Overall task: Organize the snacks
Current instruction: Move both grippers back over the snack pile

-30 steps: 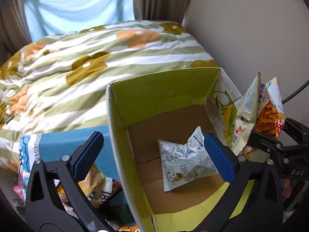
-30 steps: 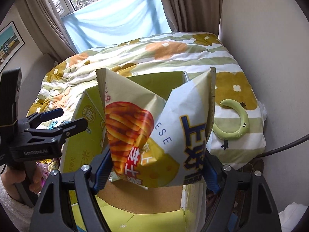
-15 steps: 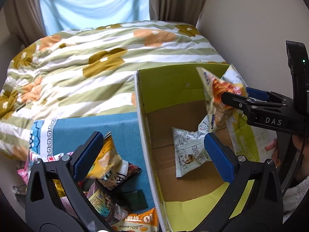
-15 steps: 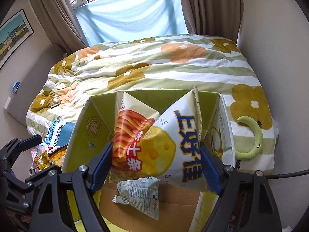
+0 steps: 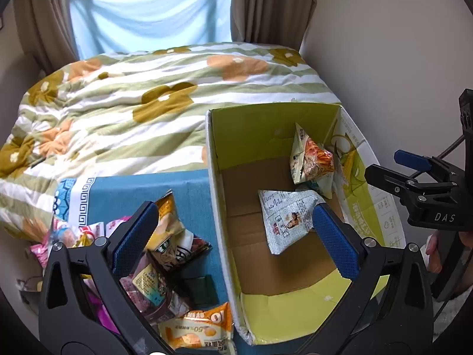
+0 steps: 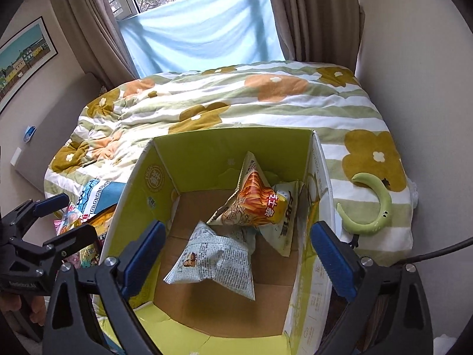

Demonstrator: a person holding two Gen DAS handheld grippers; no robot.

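Note:
An open green cardboard box (image 5: 254,124) (image 6: 207,145) stands on the bed. Inside it lie a grey-white snack bag (image 5: 285,216) (image 6: 214,259) and an orange-and-yellow chips bag (image 5: 310,159) (image 6: 257,204), which leans in the far right corner. My left gripper (image 5: 233,239) is open and empty, straddling the box's left wall; it also shows in the right wrist view (image 6: 56,216). My right gripper (image 6: 236,251) is open and empty above the box; in the left wrist view it (image 5: 414,174) is at the box's right side. Several loose snack bags (image 5: 165,251) lie left of the box.
The box and loose snacks sit on a blue cloth (image 5: 124,195) over a striped flowered quilt (image 5: 147,88). A green crescent-shaped toy (image 6: 372,210) lies on the quilt right of the box. A wall (image 6: 414,59) runs close along the right; a curtained window (image 6: 201,29) is behind.
My right gripper has opened and let go of the chips bag, which has dropped into the box's far right corner. My right gripper has pulled back. My left gripper has shifted left, showing more loose snacks.

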